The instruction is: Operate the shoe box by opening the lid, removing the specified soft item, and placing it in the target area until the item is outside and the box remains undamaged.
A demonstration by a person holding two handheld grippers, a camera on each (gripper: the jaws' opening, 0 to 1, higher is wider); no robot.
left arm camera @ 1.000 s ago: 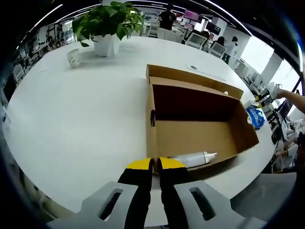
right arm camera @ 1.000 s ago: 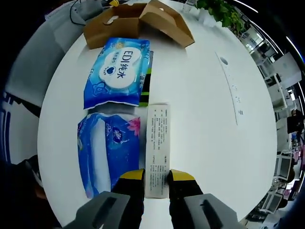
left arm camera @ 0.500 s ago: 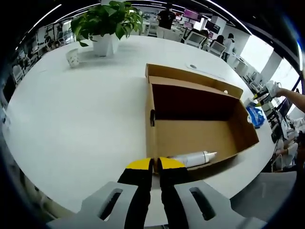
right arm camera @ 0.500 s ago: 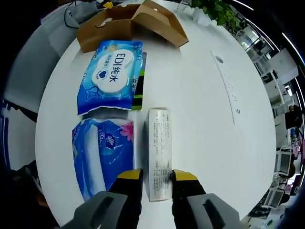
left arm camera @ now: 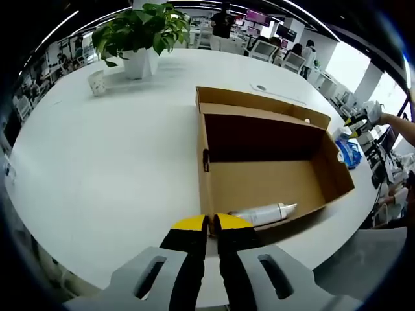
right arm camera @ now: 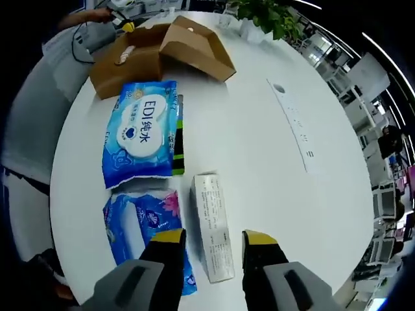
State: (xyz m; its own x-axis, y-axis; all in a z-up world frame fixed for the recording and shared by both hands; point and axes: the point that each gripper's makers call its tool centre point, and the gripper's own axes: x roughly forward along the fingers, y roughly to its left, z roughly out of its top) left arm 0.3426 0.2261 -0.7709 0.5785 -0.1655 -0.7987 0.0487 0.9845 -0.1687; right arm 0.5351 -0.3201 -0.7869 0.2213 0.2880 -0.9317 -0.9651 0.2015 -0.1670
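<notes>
The cardboard shoe box (left arm camera: 269, 165) sits open on the round white desk (left arm camera: 104, 162), its lid folded back on the far side, and a white bottle (left arm camera: 262, 214) lies on its side along the near wall inside. In the left gripper view the left hand-held gripper (left arm camera: 209, 223) has its yellow-tipped jaws pressed together at the box's near corner, touching the cardboard edge, with nothing visible between them. A potted green plant (left arm camera: 139, 32) and a small white cup (left arm camera: 96, 82) stand far left on the desk, well apart from the box. In the right gripper view the same box (right arm camera: 162, 52) lies at the far end of the desk (right arm camera: 272, 168), and nearer are the removed things: a blue wet-wipes pack (right arm camera: 141, 135) printed "EDI", a second blue soft pack with a pink flower (right arm camera: 144, 227) just beside it on the near side, and a narrow white carton (right arm camera: 213, 225) lying flat to their right. The right hand-held gripper (right arm camera: 213, 238) has its jaws apart, one on each side of the carton's near end, not touching it. A long white strip (right arm camera: 293, 124) lies on the desk to the right.
</notes>
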